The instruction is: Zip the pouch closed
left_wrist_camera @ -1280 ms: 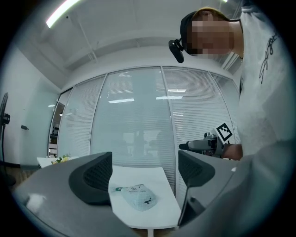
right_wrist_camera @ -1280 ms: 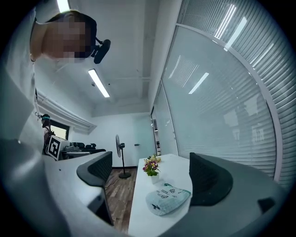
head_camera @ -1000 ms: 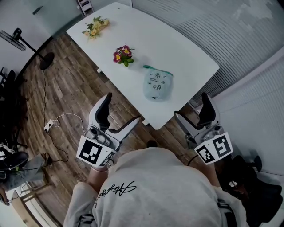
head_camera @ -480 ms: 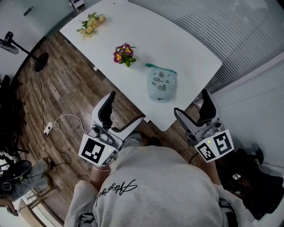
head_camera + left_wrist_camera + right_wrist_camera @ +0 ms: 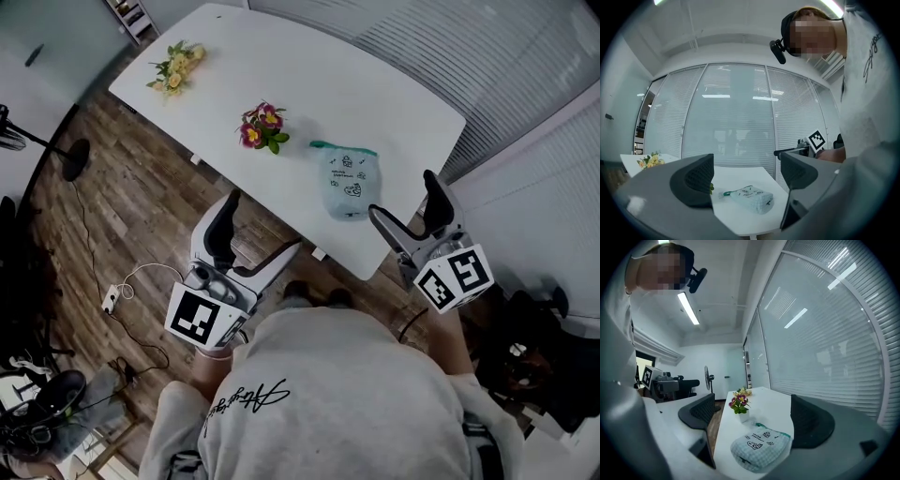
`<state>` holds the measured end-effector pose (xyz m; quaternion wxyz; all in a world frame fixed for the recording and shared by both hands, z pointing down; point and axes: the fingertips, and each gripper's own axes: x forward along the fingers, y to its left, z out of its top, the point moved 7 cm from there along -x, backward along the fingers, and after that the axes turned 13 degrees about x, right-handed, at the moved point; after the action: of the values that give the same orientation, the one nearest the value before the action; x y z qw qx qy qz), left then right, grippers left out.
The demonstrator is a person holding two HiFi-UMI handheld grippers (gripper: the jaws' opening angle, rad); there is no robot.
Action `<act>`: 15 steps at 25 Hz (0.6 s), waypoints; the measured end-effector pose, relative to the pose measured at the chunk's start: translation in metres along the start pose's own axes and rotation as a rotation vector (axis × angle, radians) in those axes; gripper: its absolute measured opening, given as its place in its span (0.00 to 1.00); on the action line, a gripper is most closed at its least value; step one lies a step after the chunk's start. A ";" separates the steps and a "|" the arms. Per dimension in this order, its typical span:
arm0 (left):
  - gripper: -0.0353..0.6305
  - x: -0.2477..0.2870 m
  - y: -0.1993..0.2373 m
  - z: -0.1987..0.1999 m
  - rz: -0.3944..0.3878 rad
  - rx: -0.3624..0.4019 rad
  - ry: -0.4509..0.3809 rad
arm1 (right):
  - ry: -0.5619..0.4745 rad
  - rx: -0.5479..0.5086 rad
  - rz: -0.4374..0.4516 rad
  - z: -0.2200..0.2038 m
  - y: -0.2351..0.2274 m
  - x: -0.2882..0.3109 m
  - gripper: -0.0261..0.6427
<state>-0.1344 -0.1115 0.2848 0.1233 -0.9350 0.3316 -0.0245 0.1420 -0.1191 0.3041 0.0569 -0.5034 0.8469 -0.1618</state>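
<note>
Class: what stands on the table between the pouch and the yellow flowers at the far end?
A small pot of purple flowers stands between the pouch and the yellow flowers; the head view shows it.

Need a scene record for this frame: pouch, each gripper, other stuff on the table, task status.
pouch: pale green pouch lying flat on the white table, near the edge closest to the person, teal zip end pointing away
left gripper: jaws apart, empty, short of the table edge
right gripper: jaws apart, empty, at the table edge, not touching the pouch
other items: purple flowers beside the pouch; yellow flowers at the far end
task status: pouch untouched; zip open or closed cannot be told
</note>
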 end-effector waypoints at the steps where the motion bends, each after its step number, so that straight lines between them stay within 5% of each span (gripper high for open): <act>1: 0.70 -0.001 0.003 -0.001 -0.003 -0.001 0.000 | 0.011 0.008 -0.004 -0.003 -0.005 0.006 0.77; 6: 0.70 -0.008 0.015 -0.004 -0.008 0.004 0.001 | 0.111 -0.051 -0.064 -0.031 -0.037 0.042 0.76; 15: 0.70 -0.019 0.030 -0.009 -0.001 -0.016 0.007 | 0.248 0.053 -0.095 -0.068 -0.078 0.094 0.75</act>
<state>-0.1681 -0.1238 0.2868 0.1147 -0.9360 0.3318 -0.0253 0.1432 -0.2209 0.4002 -0.0429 -0.5175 0.8180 -0.2475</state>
